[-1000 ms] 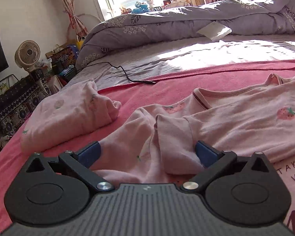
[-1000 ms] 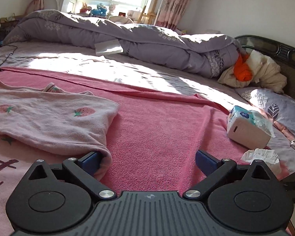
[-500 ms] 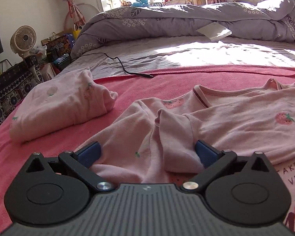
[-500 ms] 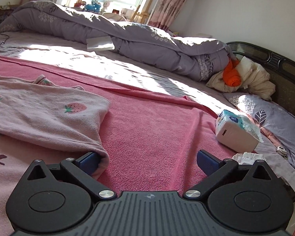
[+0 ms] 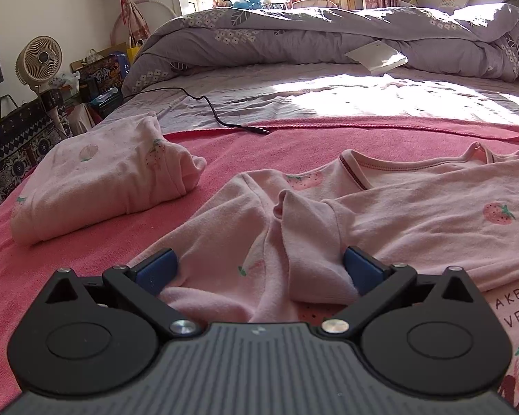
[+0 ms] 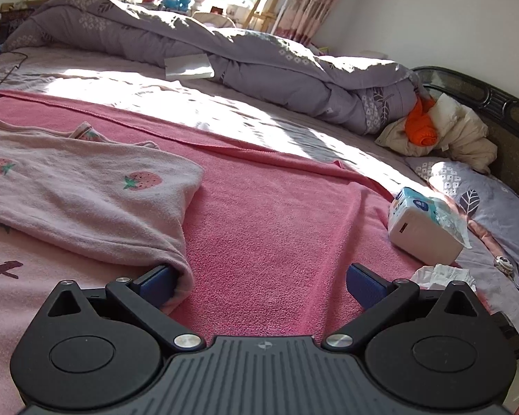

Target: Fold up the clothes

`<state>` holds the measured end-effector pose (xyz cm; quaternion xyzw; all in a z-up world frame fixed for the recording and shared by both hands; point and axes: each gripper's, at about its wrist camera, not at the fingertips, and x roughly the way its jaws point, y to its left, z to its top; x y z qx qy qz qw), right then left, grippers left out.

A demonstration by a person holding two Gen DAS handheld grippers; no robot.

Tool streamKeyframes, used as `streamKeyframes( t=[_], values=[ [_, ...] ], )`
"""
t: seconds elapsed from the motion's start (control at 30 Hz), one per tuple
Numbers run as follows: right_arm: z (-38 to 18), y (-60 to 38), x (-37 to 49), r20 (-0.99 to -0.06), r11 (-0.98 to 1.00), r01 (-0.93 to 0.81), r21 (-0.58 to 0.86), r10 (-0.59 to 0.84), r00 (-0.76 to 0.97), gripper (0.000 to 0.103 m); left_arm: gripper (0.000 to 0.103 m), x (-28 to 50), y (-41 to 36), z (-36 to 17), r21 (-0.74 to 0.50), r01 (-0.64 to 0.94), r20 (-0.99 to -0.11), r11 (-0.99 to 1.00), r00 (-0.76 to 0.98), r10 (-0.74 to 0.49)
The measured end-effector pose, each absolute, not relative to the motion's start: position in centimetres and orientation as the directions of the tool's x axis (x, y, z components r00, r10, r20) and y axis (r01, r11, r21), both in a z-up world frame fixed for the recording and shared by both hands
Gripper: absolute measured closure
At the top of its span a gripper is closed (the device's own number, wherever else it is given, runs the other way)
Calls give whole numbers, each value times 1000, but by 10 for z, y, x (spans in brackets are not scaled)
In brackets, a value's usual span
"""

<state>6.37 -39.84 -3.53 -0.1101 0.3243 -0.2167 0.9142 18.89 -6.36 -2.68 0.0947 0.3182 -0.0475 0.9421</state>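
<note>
Both tongs gape: left gripper (image 5: pixel 259 269) straddles the pink shirt (image 5: pixel 398 214), right gripper (image 6: pixel 259 282) at its edge.

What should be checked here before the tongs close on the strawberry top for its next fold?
1. Left tongs open: ok.
2. Bunched sleeve between the left fingers: ok.
3. Right tongs open: ok.
4. Top's edge between the right fingers: not ok, only beside the left finger.
5. Folded pink garment apart from the top: ok.
6. Tissue pack off the towel: cannot tell.
</note>
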Motion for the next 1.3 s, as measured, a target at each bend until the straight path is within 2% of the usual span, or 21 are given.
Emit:
streamKeyframes(
  t=[0.1,0.23,0.4,0.53,0.6,0.7,0.77,0.9,1.07,1.2,1.3],
  values=[
    [-22,-393,51,-544,870,300,-390,-481,688,0,0,191,-61,-28,125,151,-614,981,788,-43],
    [5,-377,39,-479,843,285,-456,-502,720,0,0,191,-61,-28,115,151,-617,982,786,-49],
    [21,-350,66,-457,908,224,-354,-377,805,0,0,191,-60,-28,105,151,-618,983,784,-54],
    [5,-334,108,-498,973,129,-192,-210,841,0,0,192,-59,-28,98,151,-620,984,783,-59],
    [-5,-336,122,-521,996,70,-60,-91,849,0,0,192,-59,-28,92,152,-622,984,781,-62],
    [-28,-346,141,-621,993,45,112,35,783,0,0,192,-58,-29,84,153,-623,985,779,-68],
    [-35,-348,149,-664,989,65,129,37,747,0,0,193,-58,-29,82,154,-624,985,779,-70],
    [-36,-337,148,-671,996,63,65,-4,742,0,0,193,-59,-29,82,153,-625,985,778,-69],
    [-39,-338,142,-665,995,65,75,1,747,0,0,194,-58,-28,74,155,-628,985,775,-75],
    [-41,-339,144,-662,994,66,84,6,750,0,0,185,-42,-14,-3,166,-650,986,749,-128],
    [-41,-339,145,-662,994,67,87,7,749,0,0,146,-13,12,-52,152,-627,987,764,-150]
  ],
)
